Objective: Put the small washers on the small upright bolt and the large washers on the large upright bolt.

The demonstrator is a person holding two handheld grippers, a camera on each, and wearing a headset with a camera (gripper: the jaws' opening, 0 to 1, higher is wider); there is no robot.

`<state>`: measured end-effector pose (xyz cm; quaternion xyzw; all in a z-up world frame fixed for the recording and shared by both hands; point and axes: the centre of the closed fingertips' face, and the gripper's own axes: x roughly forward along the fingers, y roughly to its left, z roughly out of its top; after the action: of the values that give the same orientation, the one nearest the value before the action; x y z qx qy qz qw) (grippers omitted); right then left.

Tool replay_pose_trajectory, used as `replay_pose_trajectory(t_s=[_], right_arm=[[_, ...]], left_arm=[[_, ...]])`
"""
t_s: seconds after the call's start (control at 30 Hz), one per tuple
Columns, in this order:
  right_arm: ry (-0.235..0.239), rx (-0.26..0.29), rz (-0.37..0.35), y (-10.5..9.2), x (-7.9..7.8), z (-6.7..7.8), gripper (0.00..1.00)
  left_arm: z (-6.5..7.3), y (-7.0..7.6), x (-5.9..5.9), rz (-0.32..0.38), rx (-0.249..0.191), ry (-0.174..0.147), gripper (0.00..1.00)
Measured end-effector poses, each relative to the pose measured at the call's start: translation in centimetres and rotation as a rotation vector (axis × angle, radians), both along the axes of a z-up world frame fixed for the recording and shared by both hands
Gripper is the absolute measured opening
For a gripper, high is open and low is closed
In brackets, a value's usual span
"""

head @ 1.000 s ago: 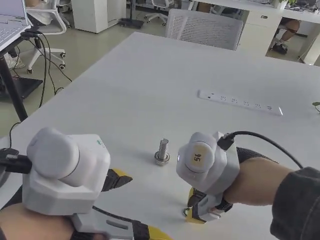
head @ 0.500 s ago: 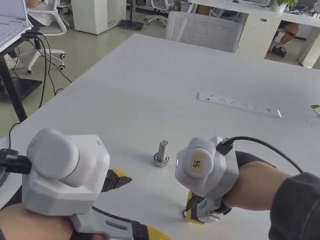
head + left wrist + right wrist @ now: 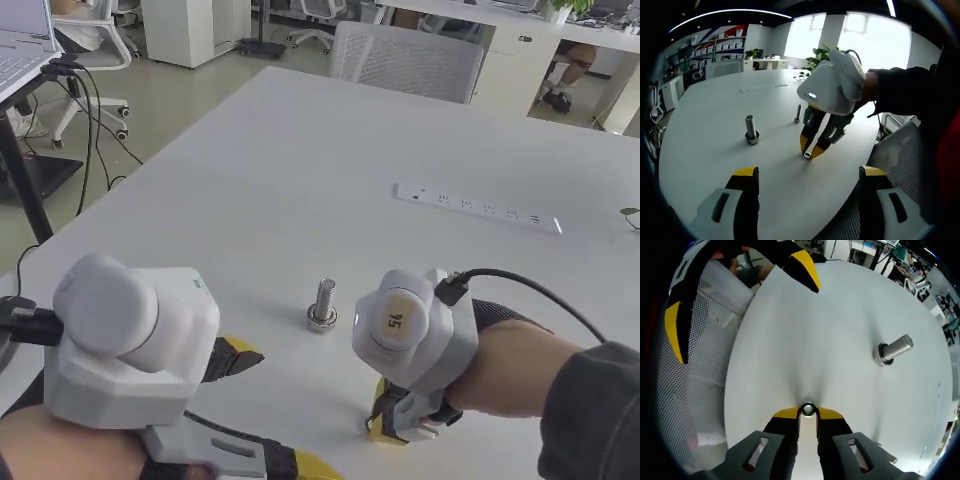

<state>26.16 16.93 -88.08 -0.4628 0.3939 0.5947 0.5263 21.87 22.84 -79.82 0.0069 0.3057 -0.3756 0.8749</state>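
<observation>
My right gripper [image 3: 808, 413] points down at the table with its jaws shut on a small washer [image 3: 808, 409] at the tabletop. From the left gripper view, that right gripper [image 3: 811, 151] pinches the small washer [image 3: 807, 155] between its yellow tips. The large upright bolt [image 3: 322, 301] stands just left of the right gripper [image 3: 385, 428], with a washer around its base. A small upright bolt [image 3: 798, 113] stands further back. My left gripper [image 3: 809, 172] is open wide with nothing between its fingers, low at the near table edge [image 3: 280, 408].
A white power strip [image 3: 478, 208] lies on the far right of the white table [image 3: 270, 180]. A mesh chair [image 3: 405, 58] stands beyond the far edge, and another mesh chair [image 3: 705, 365] sits by the near edge. A laptop stand with cables [image 3: 40, 90] is on the left.
The right gripper has rolled slightly at the wrist while staying over the same spot. The left gripper and bolts have not moved.
</observation>
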Motion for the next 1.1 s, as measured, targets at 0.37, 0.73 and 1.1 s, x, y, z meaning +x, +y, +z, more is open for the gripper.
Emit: replay_pose_trajectory(t_s=[0.37,0.73,1.1], right_arm=[[0.006,-0.013,-0.032,-1.3,0.5,0.0,0.13],[0.008,-0.020,-0.091,-3.6,1.1,0.4,0.13],[0.002,-0.029,-0.171,-7.0,2.2,0.9,0.13]], left_arm=[[0.1,0.0,0.1,0.001,-0.001,-0.001,0.82],[0.0,-0.1,-0.1,-0.006,-0.001,0.001,0.82],[0.0,-0.2,-0.2,-0.012,0.001,0.005,0.82]])
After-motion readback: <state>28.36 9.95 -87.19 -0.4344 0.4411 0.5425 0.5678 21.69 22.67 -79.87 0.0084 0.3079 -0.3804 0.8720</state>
